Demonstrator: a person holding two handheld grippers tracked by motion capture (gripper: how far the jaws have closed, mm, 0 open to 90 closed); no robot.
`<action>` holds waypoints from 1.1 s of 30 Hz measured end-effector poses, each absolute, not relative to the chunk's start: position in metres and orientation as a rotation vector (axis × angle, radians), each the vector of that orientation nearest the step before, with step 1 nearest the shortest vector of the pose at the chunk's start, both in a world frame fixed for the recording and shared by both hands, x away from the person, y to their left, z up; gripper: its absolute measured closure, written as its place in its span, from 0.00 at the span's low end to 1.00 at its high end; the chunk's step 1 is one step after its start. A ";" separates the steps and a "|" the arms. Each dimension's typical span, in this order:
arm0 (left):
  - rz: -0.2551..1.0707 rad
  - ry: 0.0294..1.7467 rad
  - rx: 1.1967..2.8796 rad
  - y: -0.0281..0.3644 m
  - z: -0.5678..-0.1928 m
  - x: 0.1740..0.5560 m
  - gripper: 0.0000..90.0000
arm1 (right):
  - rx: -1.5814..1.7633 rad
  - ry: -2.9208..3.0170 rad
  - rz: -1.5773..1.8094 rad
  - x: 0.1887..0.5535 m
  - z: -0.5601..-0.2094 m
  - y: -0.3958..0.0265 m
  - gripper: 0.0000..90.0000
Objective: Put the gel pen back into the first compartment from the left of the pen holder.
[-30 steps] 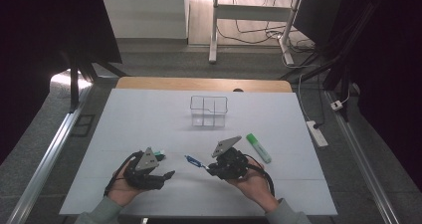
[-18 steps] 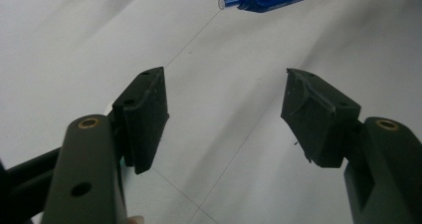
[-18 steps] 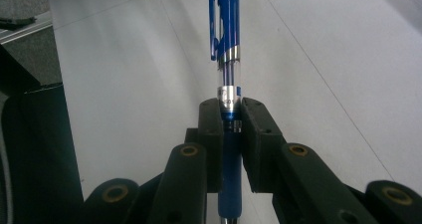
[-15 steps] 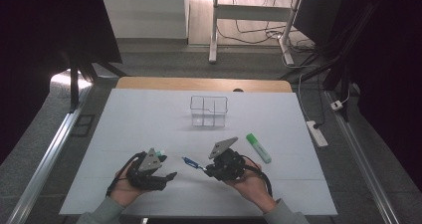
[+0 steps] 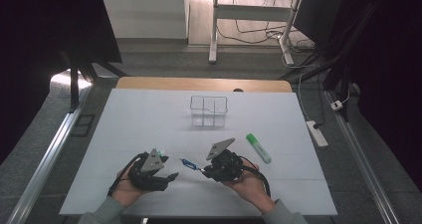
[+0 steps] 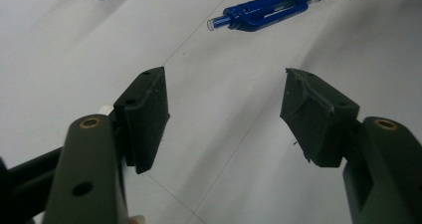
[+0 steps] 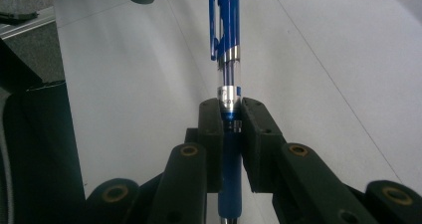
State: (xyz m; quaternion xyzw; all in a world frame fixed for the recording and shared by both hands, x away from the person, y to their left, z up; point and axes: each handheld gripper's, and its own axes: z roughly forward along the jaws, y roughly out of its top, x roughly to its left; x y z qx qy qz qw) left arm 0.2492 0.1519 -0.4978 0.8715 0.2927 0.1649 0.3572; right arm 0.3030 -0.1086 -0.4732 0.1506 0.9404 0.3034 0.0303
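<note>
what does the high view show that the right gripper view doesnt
High view alone: the clear divided holder, the green highlighter, the person's hands and the floor around the table.

Right gripper view alone: up close, the right hand-held gripper is shut on the blue pen by its barrel, clip end pointing away.

Both: the pen, the white table, and the left hand-held gripper, of which the right gripper view catches just a jaw tip at its top edge.

high view down over the table (image 5: 149,109); two close claw views sharing the blue pen (image 6: 268,10)
</note>
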 end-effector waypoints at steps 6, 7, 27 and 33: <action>0.427 0.755 2.254 0.150 -0.498 0.249 0.41 | 0.463 2.906 0.930 0.302 -0.475 -0.106 0.88; 0.428 0.754 2.255 0.150 -0.498 0.249 0.41 | 0.456 2.909 0.924 0.302 -0.475 -0.105 0.88; 0.413 0.711 2.265 0.138 -0.497 0.247 0.39 | 0.426 2.907 0.959 0.298 -0.473 -0.099 0.88; 0.402 0.695 2.271 0.135 -0.496 0.245 0.38 | 0.418 2.920 0.953 0.297 -0.474 -0.097 0.88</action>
